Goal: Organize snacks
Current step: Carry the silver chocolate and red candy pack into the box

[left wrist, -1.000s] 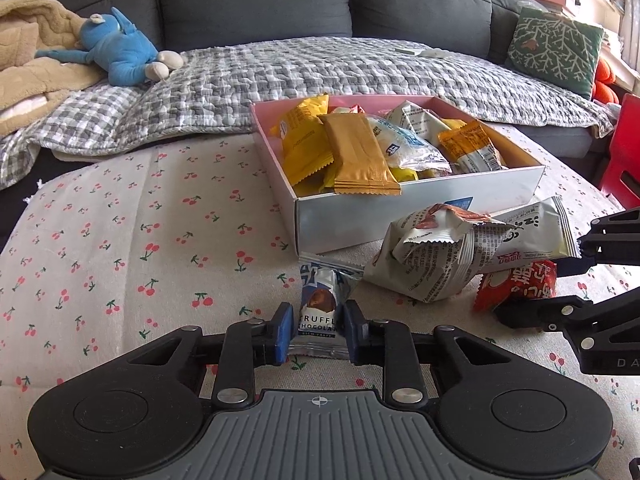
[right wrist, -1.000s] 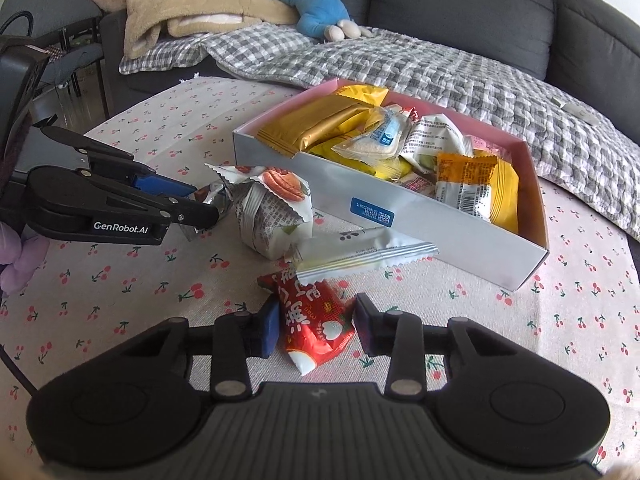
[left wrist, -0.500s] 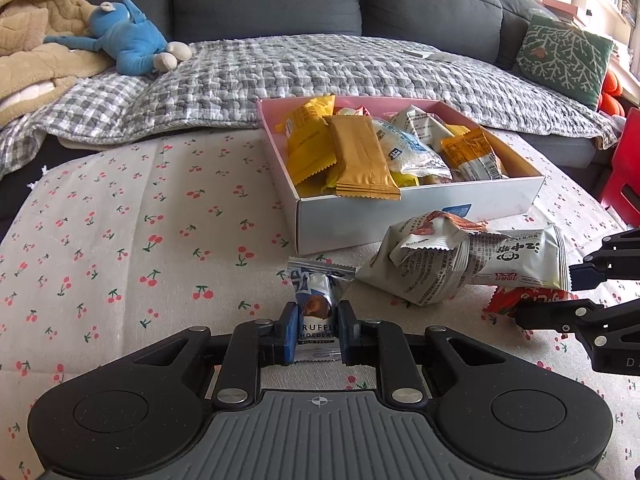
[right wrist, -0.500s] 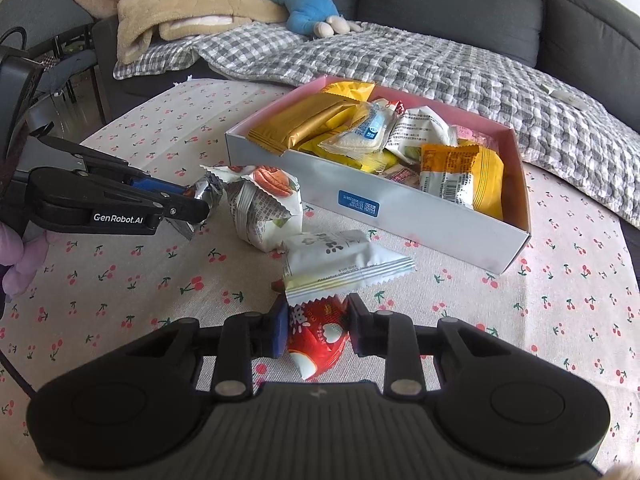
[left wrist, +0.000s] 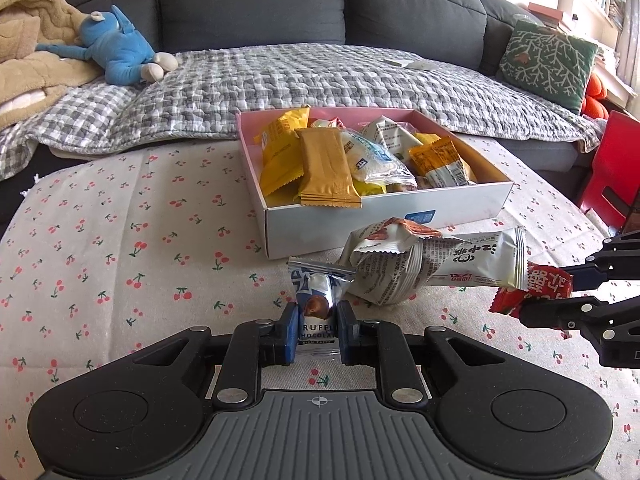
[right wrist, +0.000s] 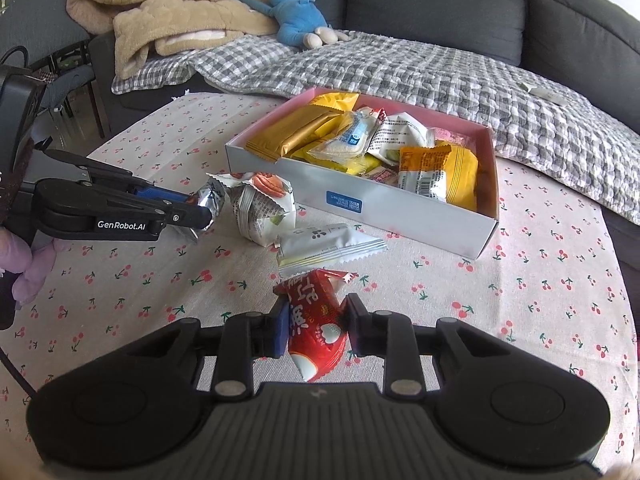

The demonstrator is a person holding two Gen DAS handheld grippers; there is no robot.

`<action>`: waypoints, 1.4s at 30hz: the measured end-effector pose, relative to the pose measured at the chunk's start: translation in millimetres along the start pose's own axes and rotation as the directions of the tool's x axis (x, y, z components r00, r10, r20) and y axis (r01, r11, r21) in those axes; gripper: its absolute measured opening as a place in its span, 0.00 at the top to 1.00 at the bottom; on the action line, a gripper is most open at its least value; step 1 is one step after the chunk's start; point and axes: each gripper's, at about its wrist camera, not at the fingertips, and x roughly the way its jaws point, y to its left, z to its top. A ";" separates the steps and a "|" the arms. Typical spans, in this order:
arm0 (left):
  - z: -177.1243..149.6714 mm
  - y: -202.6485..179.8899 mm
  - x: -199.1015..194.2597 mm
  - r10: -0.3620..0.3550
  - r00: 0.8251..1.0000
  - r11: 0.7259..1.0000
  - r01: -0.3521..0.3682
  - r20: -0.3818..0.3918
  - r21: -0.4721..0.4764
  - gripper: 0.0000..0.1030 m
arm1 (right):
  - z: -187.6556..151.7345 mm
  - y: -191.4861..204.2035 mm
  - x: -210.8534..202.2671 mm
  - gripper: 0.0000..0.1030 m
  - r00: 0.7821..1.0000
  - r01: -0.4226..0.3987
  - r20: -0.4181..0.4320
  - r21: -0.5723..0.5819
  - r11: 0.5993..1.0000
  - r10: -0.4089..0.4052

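Observation:
My left gripper is shut on a blue-and-silver truffle chocolate packet, held just above the cherry-print cloth; it also shows in the right wrist view. My right gripper is shut on a red snack packet, seen from the left wrist view at the right. Between them lie a crumpled white newsprint packet and a long white packet. Behind stands a white box with pink inside, filled with several yellow, orange and white snacks.
The round table carries a cherry-print cloth. Behind it is a grey sofa with a checked blanket, a blue plush toy, a beige blanket and a green cushion. A red chair stands at the right.
Both grippers have closed on their packets and lifted them a little; the truffle packet and the red packet now stand up off the cloth. The long white packet has shifted slightly.

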 end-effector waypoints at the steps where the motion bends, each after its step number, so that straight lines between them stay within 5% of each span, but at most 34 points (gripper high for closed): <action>1: 0.1 -0.7 -1.3 -0.003 1.000 1.000 0.003 0.002 -0.001 0.83 | -0.6 -0.1 -2.9 0.75 1.000 -0.002 0.004 0.000 1.000 0.002; 25: 14.4 -23.4 -42.0 -0.070 0.994 0.998 0.069 0.087 0.011 0.83 | 19.3 -12.2 -42.0 0.75 0.988 -0.040 0.153 0.068 0.997 0.029; 36: 49.6 -34.9 -50.4 -0.040 0.986 0.998 0.031 0.160 0.062 0.83 | 45.3 -44.2 -18.3 0.75 0.977 -0.054 0.212 0.196 0.979 0.012; 42: 74.1 -44.8 -17.7 -0.041 0.991 0.995 0.029 0.125 0.099 0.83 | 58.8 -55.8 8.0 0.75 0.984 -0.086 0.176 0.255 0.963 0.041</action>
